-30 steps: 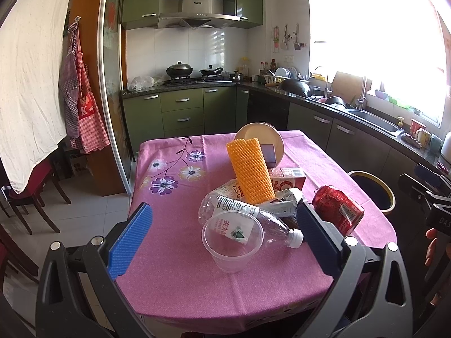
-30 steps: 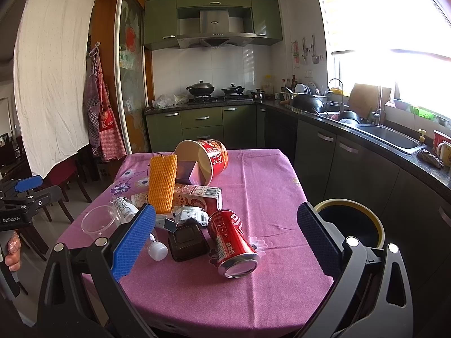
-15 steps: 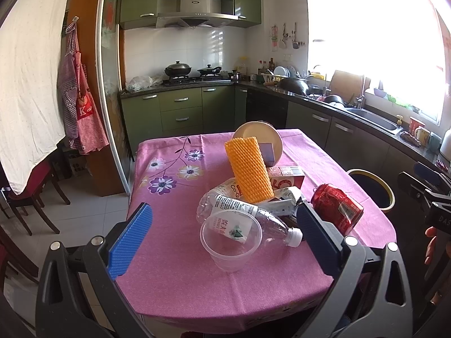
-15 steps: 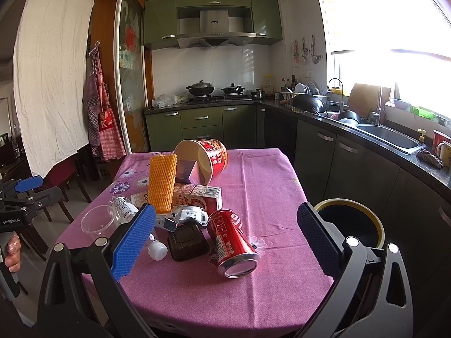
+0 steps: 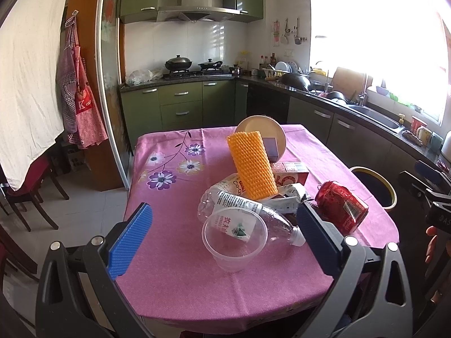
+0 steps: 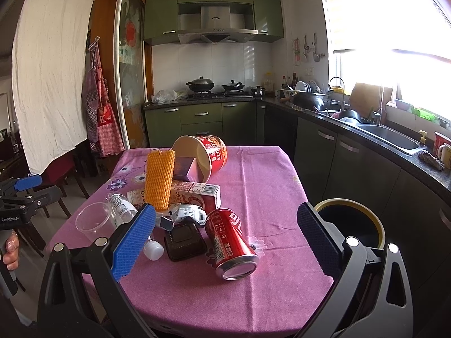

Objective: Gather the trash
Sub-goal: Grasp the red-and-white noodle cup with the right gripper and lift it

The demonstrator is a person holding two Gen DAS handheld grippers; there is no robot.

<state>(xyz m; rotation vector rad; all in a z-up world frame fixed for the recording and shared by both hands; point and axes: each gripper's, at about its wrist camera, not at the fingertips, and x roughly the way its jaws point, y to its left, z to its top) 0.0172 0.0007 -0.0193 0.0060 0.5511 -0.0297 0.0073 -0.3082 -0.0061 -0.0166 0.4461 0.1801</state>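
A kitchen table (image 5: 174, 253) under a pink flowered cloth carries a heap of trash, seen from two hand-held tools at its near edge.

Almost nothing has changed over the last second. Both views are nearly the same as before; the left view has crept only a trace closer to the heap. No item has shifted, and nothing has been lifted or binned. In my judgement, collection has not begun and the person is only lining up a first grab.

The left tool (image 5: 222, 242) is released, its blue pads spread wide and empty. Framed between them stands a clear cup (image 5: 234, 242), upright near the table's front edge. Just behind it a plastic bottle (image 5: 253, 211) lies on its side, its white cap pointing right. The cup looks like the likely first target for this tool.

The right tool (image 6: 225, 239) is also released and empty. Between its pads a red can (image 6: 231, 242) lies on its side, open end toward the camera. Just left of the can sits a small dark box (image 6: 184, 240).

Further back, an orange mesh sleeve (image 5: 251, 166) leans over a red carton (image 6: 197, 195), and a paper tub (image 6: 203, 155) lies tipped over.

The bin (image 6: 352, 225), round with a yellow rim, stands on the floor just beside the table's right edge, near the right tool. Its inside is dark, so I cannot tell what it holds.
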